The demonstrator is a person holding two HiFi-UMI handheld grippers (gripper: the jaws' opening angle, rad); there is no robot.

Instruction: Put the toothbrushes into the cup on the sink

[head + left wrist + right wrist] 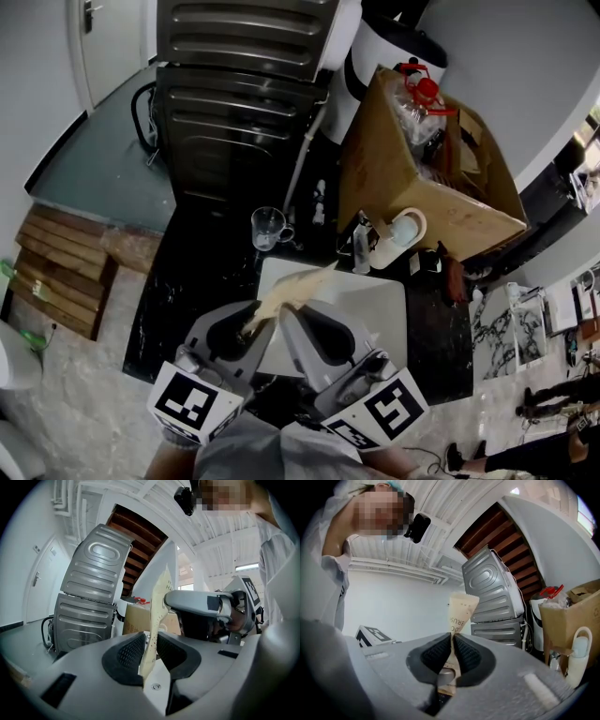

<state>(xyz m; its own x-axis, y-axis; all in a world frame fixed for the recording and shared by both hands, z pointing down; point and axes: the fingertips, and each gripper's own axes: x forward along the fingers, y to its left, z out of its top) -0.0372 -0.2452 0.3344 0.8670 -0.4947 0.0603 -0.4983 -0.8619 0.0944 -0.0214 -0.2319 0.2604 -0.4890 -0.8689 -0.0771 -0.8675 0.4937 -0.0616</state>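
Observation:
A beige paper toothbrush packet (pixel 292 291) is held up over the white sink (pixel 380 305), and both grippers are on it. My left gripper (pixel 251 323) is shut on its lower end; in the left gripper view the packet (pixel 158 613) rises from between the pads of the left gripper (pixel 151 641). My right gripper (pixel 295 314) pinches the packet beside the left one. The right gripper view has the printed packet (pixel 461 613) squeezed flat in the right gripper (pixel 452 643). A clear glass cup (pixel 267 228) stands on the black counter behind the sink's left corner.
A large open cardboard box (pixel 422 178) with a red-capped bottle stands at the back right. A white jug (pixel 401 236) and small bottles (pixel 362 246) sit by the sink's far edge. A dark metal appliance (pixel 239 103) is behind the cup. Wooden slats (pixel 61 272) lie at the left.

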